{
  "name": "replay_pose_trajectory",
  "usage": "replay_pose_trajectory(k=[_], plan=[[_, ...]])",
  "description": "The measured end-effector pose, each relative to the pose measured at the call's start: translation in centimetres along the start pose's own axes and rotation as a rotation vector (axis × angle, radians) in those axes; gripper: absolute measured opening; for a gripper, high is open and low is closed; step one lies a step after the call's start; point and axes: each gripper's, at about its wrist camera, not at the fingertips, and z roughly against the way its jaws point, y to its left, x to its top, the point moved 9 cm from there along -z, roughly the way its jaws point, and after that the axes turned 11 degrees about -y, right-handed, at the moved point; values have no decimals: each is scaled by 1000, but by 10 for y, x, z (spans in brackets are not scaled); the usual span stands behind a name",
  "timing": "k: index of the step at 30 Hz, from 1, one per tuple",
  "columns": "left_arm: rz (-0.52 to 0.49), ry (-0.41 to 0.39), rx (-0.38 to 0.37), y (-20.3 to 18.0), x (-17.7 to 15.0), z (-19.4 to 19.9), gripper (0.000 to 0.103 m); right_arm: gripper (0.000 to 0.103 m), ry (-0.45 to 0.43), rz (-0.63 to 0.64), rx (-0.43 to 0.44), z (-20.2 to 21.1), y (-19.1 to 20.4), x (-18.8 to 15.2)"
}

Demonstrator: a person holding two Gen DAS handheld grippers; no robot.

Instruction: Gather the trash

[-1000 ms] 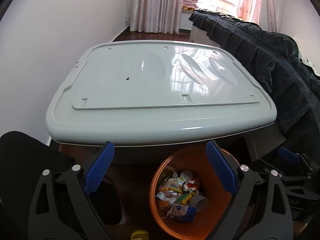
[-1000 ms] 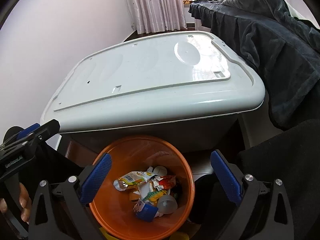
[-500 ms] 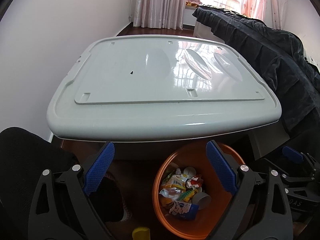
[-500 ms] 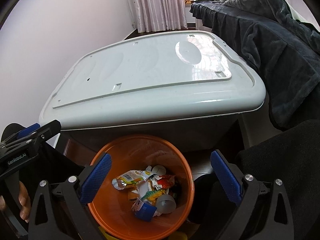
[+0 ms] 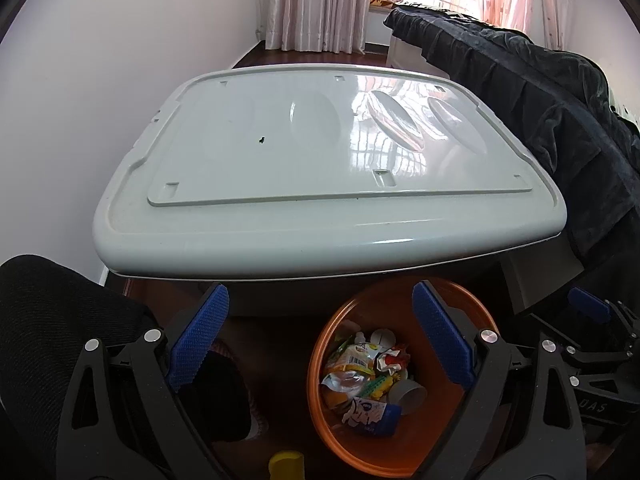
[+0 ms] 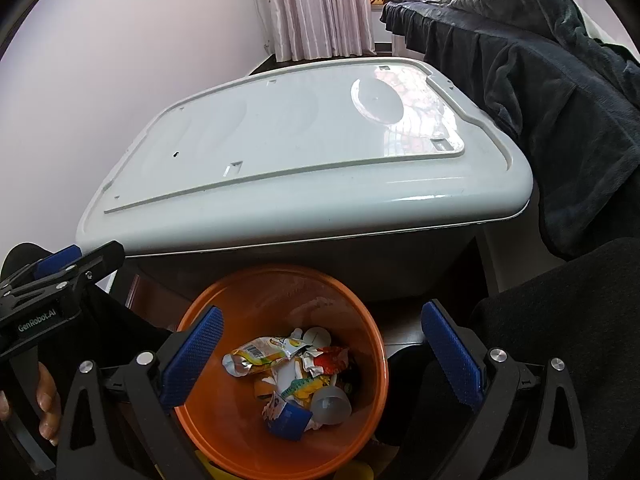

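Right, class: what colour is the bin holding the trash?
Orange. The bin shows best in the right wrist view, with wrappers inside.

Orange bin (image 5: 472, 432) base cut off by frame; yellow item (image 5: 286, 465) partly cropped, unidentifiable

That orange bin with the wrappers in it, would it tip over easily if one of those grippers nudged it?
Probably, yes. The orange bin holds only crumpled wrappers and a small cup, so it likely weighs little. On the dark floor it might slide before tipping.
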Motion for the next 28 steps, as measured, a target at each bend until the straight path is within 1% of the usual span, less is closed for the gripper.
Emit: replay_pose_trajectory(k=[8, 11, 16, 28], plan=[[5, -13, -13, 0, 0, 1, 93, 98, 9, -1, 0, -1, 0, -3], [15, -4, -9, 2, -1, 0, 93, 98, 14, -3, 0, -2, 0, -4], [17, -16, -2, 3, 1, 2, 93, 98, 16, -2, -1, -2, 0, -4], [18, 7, -7, 5, -1, -1, 93, 98, 16, -1, -1, -2, 0, -4]])
